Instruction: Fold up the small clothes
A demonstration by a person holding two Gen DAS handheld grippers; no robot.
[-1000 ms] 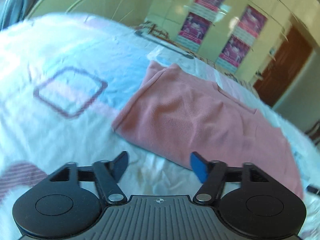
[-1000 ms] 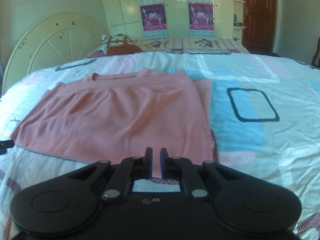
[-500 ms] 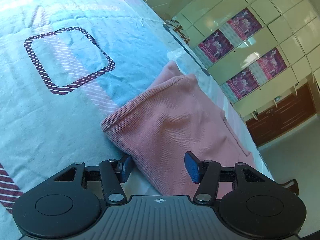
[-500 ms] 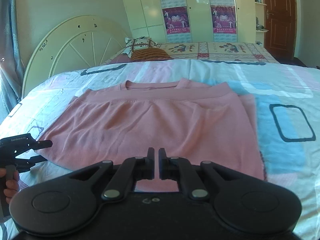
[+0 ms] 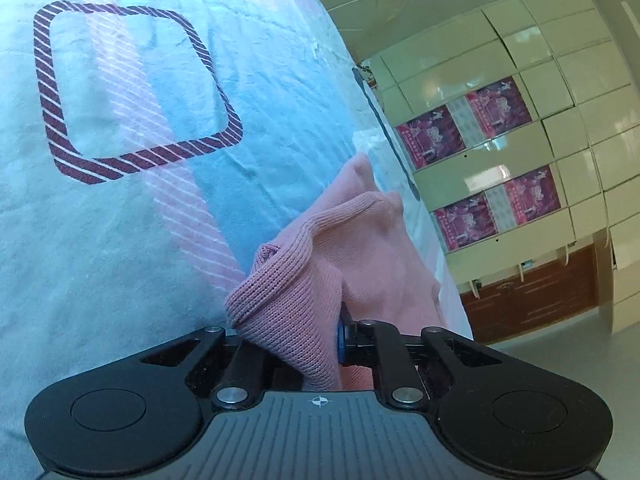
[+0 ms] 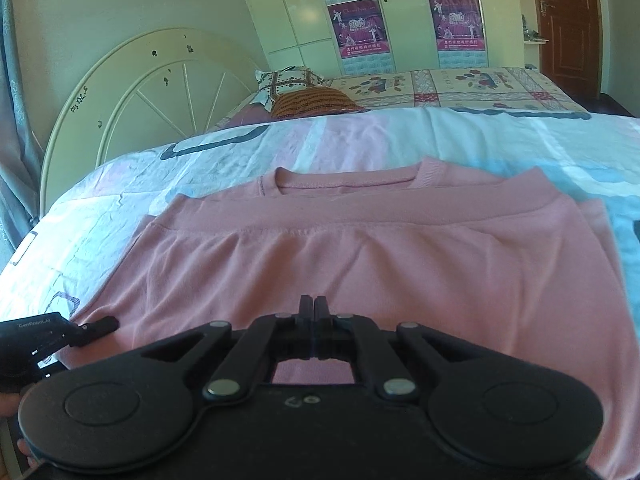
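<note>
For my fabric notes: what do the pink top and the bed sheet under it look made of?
Pink top: a soft matte knit, probably cotton jersey; fine ribbed rows show where it bunches in the closing left gripper.
Bed sheet: thin woven cotton-like cloth, matte, finely creased, printed pattern.

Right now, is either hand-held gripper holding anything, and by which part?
Left hand-held gripper, jaws closing, pinches the pink shirt at its left edge corner. Right hand-held gripper is shut, holding nothing.

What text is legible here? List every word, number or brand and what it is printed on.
"GenRobot.AI": white print on the left tool's black body, at the right wrist view's left edge.
"2010": on the purple poster on the wardrobe door.
The other poster lettering and the calendar grids are too small to read. The pink shirt shows no print.
</note>
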